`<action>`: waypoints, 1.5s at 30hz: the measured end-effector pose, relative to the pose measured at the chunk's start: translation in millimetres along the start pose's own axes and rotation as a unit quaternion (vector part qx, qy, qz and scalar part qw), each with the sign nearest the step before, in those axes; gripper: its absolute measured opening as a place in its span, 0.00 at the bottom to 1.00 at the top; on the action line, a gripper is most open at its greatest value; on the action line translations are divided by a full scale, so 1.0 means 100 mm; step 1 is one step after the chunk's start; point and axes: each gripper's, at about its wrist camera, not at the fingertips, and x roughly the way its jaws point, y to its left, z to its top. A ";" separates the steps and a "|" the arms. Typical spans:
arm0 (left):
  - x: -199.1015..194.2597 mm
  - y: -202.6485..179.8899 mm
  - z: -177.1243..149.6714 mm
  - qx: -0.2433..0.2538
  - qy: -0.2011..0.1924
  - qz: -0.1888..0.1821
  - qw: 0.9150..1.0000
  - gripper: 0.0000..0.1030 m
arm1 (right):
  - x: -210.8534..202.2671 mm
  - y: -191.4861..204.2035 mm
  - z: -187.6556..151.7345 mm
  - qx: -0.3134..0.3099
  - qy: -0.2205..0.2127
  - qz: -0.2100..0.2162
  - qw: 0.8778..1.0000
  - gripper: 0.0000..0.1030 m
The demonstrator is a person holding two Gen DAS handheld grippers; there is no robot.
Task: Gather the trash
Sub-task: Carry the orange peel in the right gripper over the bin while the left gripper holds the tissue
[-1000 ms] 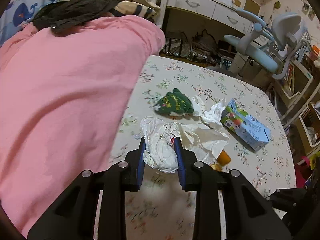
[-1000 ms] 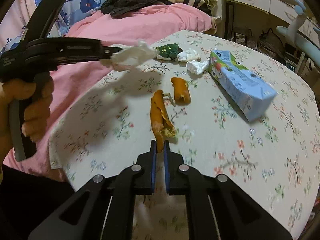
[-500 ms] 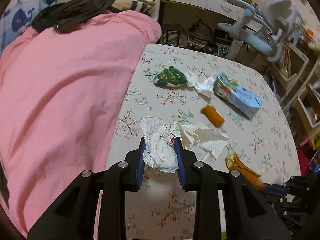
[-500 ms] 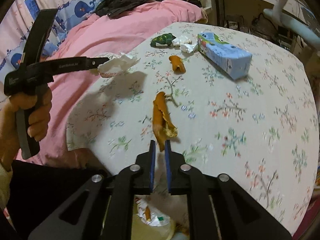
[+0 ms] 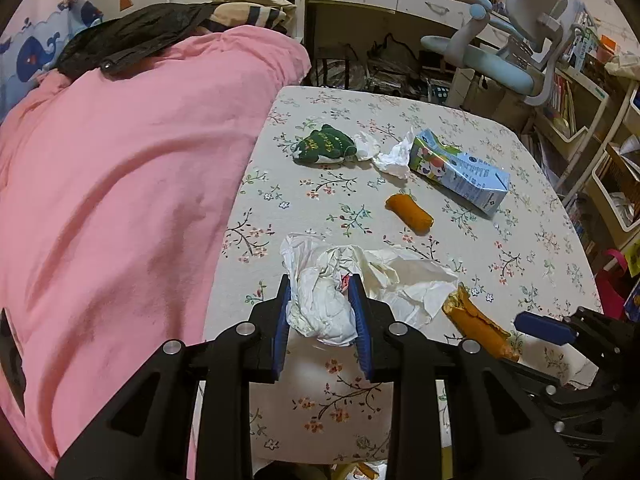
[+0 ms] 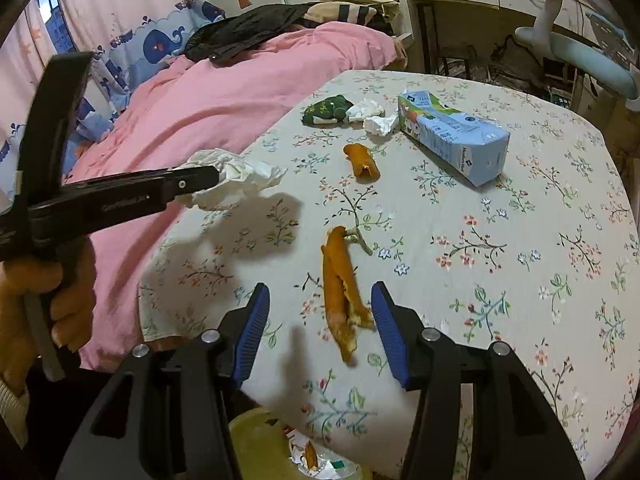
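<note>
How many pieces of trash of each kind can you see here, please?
Crumpled tissues: 3
Orange peel pieces: 2
Milk carton: 1
Green wrapper: 1
Total: 7

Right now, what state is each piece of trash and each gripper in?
Left gripper: shut on the crumpled tissue, lifted.
Right gripper: open, jaws just opened around the long orange peel.
Short orange peel: lying loose.
Milk carton: on its side.
Green wrapper: crumpled.
Small tissues: crumpled beside the carton.
</note>
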 end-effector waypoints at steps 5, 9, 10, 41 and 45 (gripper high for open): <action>0.02 -0.03 0.02 0.004 -0.001 -0.002 1.000 0.26 | 0.10 -0.01 -0.02 -0.004 0.014 -0.016 1.000 0.45; 0.01 -0.03 0.01 0.005 -0.001 -0.004 1.000 0.26 | 0.15 0.00 -0.06 -0.019 0.027 -0.031 0.999 0.21; 0.01 -0.03 0.01 0.004 -0.001 -0.005 1.000 0.26 | 0.14 0.01 -0.06 -0.021 0.026 -0.032 0.999 0.19; -0.55 0.02 -0.22 -0.024 -0.058 -0.051 0.997 0.26 | -0.57 -0.20 -0.35 0.115 -0.054 0.109 0.986 0.14; -0.66 0.00 -0.30 -0.022 -0.065 -0.057 0.996 0.26 | -0.70 -0.06 -0.48 0.095 -0.053 0.115 0.987 0.14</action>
